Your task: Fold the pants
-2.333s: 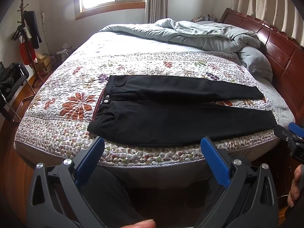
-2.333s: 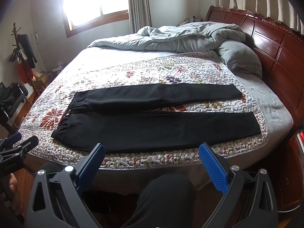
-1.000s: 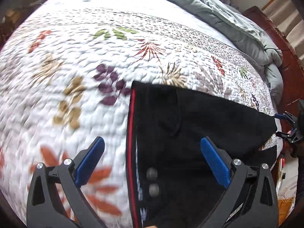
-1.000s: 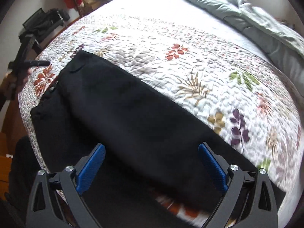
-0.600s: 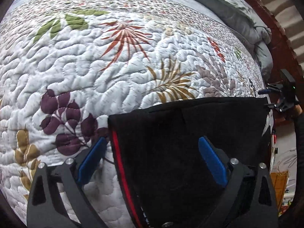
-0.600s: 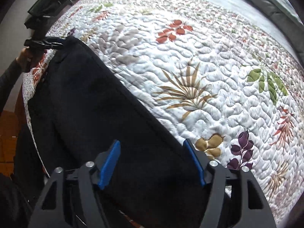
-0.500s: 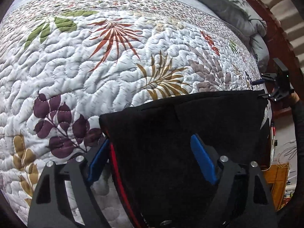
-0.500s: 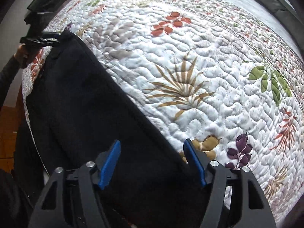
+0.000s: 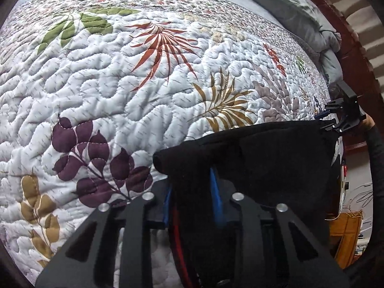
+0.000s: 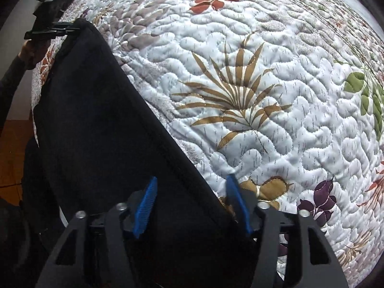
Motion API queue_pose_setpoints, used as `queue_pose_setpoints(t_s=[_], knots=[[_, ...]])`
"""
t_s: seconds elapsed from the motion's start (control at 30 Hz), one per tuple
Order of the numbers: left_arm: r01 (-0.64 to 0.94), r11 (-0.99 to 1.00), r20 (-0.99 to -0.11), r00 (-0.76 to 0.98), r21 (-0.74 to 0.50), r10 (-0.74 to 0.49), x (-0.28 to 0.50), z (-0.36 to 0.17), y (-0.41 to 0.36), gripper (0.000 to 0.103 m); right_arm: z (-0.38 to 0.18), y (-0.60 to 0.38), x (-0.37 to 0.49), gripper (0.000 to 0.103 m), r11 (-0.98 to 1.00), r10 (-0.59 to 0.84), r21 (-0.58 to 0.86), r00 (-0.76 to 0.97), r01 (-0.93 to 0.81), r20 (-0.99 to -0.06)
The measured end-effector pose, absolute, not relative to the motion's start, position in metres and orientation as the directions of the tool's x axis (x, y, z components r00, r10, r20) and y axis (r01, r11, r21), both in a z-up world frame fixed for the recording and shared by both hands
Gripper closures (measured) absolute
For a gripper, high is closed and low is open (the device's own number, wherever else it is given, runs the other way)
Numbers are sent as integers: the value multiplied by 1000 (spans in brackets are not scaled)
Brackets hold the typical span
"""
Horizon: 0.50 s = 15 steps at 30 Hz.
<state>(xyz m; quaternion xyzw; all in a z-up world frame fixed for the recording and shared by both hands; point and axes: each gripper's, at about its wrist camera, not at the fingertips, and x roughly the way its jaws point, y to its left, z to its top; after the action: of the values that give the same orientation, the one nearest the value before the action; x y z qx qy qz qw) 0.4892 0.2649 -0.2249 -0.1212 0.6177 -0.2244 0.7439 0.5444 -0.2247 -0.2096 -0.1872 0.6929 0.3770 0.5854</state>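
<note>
Left wrist view: the left gripper, black with blue pads, has its jaws pinched nearly together on a bunched corner of the black fabric pants, beside a red stripe at the waistband.
Right wrist view: the right gripper stands partly closed, its blue pads straddling the far edge of the pants; whether they press the cloth cannot be told.
Task item: the pants lie stretched along the near side of the bed, one end at each gripper; the corner in the left gripper is lifted off the quilt.
Writing: no brand, label or readable text shows.
Surface: a white quilted bedspread printed with tan palm fronds, purple leaves, red sprays and green leaves.
Room: a grey duvet heaped at the far end, against a dark red wooden headboard; orange-brown wooden floor beside the bed.
Across the frame: each view catches the other gripper at the opposite end of the pants.
</note>
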Motion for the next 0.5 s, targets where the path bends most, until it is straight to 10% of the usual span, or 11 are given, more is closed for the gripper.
queue_pose_setpoints(t_s=[0.13,0.5], knots=[[212,868,-858,171,-449,-485,483,-209,262,90,-187,-234,552,94,651,190,284,-212,-703,-959],[327,844,-778,347,-424,-525,429,-124,262,91,-86,-253,485,97,651,214,157,-19,-742,-977]])
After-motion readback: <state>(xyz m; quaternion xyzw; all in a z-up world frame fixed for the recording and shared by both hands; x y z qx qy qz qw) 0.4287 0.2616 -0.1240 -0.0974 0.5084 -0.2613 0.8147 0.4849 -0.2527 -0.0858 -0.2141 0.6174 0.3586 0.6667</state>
